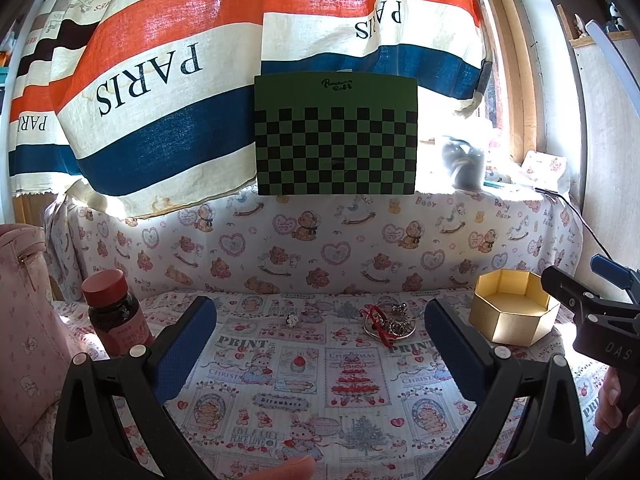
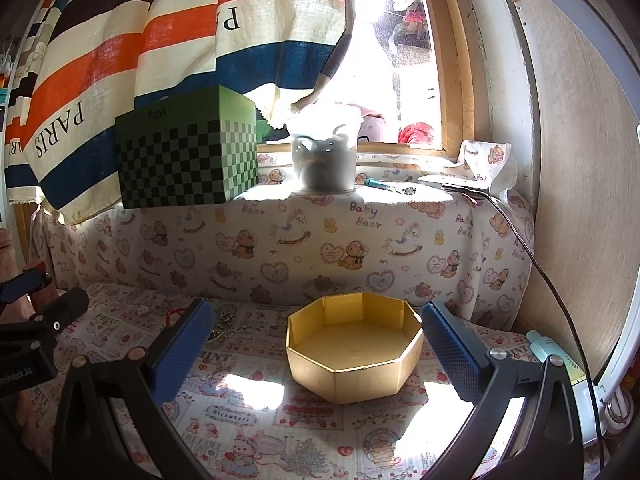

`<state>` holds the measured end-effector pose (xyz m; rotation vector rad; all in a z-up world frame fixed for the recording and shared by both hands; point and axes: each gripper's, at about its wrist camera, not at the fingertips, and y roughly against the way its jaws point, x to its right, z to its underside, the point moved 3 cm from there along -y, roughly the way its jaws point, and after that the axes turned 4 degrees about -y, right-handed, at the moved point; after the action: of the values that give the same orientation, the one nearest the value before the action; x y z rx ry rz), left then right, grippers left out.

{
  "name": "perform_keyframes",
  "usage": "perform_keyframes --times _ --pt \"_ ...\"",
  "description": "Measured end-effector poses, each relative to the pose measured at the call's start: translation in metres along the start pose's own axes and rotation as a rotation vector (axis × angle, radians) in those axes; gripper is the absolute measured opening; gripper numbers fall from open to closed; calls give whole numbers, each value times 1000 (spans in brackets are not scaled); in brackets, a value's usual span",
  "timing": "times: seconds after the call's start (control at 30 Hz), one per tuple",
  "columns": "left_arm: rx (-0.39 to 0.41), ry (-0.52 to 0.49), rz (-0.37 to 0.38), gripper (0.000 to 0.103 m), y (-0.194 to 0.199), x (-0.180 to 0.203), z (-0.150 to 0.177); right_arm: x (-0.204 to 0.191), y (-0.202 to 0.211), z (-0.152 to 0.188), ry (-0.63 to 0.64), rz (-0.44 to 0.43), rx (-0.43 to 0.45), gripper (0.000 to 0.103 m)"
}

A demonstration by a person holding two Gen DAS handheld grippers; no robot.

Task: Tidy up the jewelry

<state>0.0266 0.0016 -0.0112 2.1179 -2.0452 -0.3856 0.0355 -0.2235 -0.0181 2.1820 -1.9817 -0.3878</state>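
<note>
2 tools spread, empty: left tool (image 1: 320, 320), right tool (image 2: 318, 320); 1 gold box (image 2: 354, 354); 1 jewelry pile (image 1: 386, 322).

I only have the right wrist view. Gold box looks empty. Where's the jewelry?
Observer: The jewelry pile with a red cord lies on the cloth, apart from the gold box, on its left.
Operator: Anything else loose?
Observer: A small charm lies alone, further left of the pile.
Operator: Left claw holding anything?
Observer: No, the left claw is open and empty, short of the pile.
Operator: Obstacles on that side?
Observer: A red-capped bottle stands left of it.
</note>
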Motion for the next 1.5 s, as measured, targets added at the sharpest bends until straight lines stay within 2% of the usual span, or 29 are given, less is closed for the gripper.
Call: perform_keyframes --times 0.7,1.5 --pt "-4 -5 9 103 0 1 -2 0 -1 0 1 -1 1 103" --pt "5 -6 59 103 3 0 -2 4 -5 1 -25 -13 -26 103"
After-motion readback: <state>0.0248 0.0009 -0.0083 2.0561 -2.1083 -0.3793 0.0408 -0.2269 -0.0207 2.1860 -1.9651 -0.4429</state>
